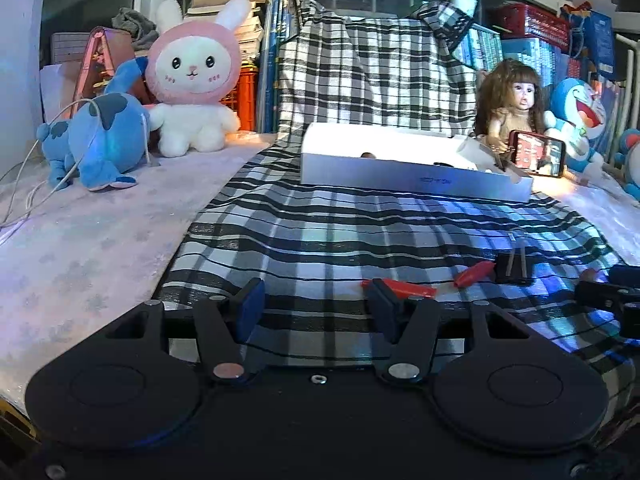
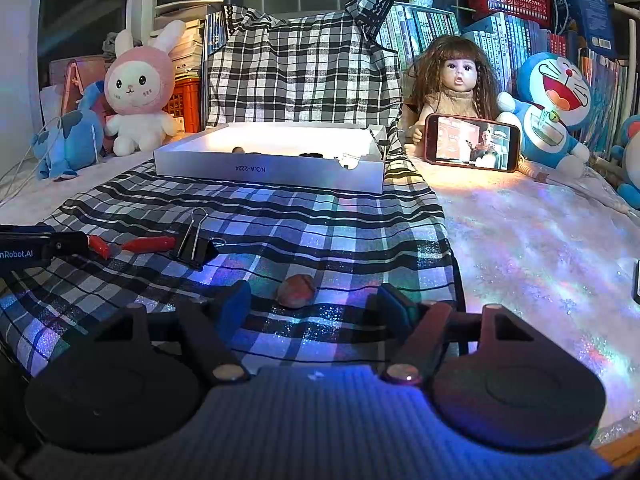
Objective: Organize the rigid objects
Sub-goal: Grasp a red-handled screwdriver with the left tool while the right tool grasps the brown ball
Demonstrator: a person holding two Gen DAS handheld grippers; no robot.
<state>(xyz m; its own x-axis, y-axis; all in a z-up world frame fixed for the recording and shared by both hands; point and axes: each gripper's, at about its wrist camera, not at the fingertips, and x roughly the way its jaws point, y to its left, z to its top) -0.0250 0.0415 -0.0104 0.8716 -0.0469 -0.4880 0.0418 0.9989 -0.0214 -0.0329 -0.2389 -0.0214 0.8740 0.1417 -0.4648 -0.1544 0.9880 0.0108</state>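
A white shallow box (image 1: 412,178) (image 2: 268,170) stands at the back of the checked cloth with several small items inside. Red-handled pliers (image 1: 472,272) (image 2: 148,243) and a black binder clip (image 1: 514,268) (image 2: 194,242) lie on the cloth. A reddish-brown nut-like ball (image 2: 297,290) lies just ahead of my right gripper (image 2: 316,306), between its open fingers. My left gripper (image 1: 316,304) is open and empty, low over the cloth, with one red plier handle (image 1: 404,288) by its right fingertip.
A pink rabbit plush (image 1: 192,80), a blue plush (image 1: 96,140), a doll (image 2: 456,80) with a phone (image 2: 472,142), and a Doraemon plush (image 2: 552,108) line the back. Books fill the shelf behind. A white cable (image 1: 24,184) lies at the left.
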